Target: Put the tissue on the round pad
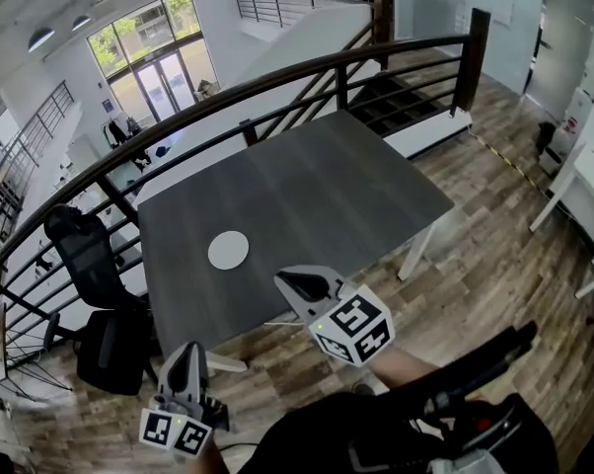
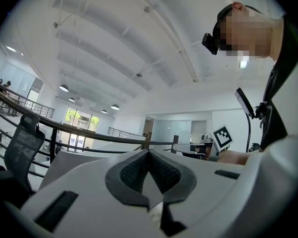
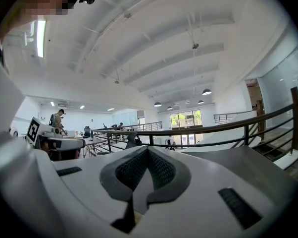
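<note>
Dark grey table [image 1: 307,196] on a wood floor [image 1: 475,255], with a black railing [image 1: 277,82] along its far and left sides. Black chair [image 1: 85,245] just off the left edge.

Round pad [image 1: 228,250]: white, flat on the table, toward the near-left corner and set in from both edges. Its top is bare.

Left gripper [image 1: 185,350]: held low by the person's body, off the table, just outside the near-left corner and over the floor. It points up and away from the person. In the left gripper view the gripper [image 2: 149,153] has its jaws pressed together, dark pads meeting, nothing between them.

Right gripper [image 1: 283,281]: higher, its tip showing over the table's near edge, right of the pad and apart from it. Marker cube [image 1: 354,326] faces the head camera. In the right gripper view the gripper [image 3: 148,151] is fully closed and holds nothing.
</note>
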Demonstrator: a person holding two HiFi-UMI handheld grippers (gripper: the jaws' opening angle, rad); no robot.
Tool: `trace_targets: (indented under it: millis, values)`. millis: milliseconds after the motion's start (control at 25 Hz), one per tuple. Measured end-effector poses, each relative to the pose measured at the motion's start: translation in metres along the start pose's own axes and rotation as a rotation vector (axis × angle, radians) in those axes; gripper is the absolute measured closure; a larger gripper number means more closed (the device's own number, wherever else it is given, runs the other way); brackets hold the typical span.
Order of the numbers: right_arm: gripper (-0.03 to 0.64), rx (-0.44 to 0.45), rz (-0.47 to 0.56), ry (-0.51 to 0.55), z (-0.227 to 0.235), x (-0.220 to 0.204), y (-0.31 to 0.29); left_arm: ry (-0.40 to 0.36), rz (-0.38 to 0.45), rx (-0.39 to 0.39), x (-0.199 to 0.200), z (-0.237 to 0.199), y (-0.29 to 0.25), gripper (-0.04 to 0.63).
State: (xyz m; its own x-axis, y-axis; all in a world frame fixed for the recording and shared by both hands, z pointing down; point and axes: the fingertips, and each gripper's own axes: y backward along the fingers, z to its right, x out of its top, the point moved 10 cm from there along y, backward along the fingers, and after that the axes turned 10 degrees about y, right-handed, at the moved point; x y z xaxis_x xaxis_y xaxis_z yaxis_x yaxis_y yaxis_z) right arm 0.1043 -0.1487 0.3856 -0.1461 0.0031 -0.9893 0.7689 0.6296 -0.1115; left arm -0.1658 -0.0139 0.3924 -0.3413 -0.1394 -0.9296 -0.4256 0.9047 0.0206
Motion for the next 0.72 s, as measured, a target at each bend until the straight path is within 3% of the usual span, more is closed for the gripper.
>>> trace_targets:
  millis: [720]
  values:
    - [0.615,0.007,0.002,-0.041,0.010,-0.011,0.025,-0.002,-0.013,-0.002,-0.009,0.024,-0.006,0.592]
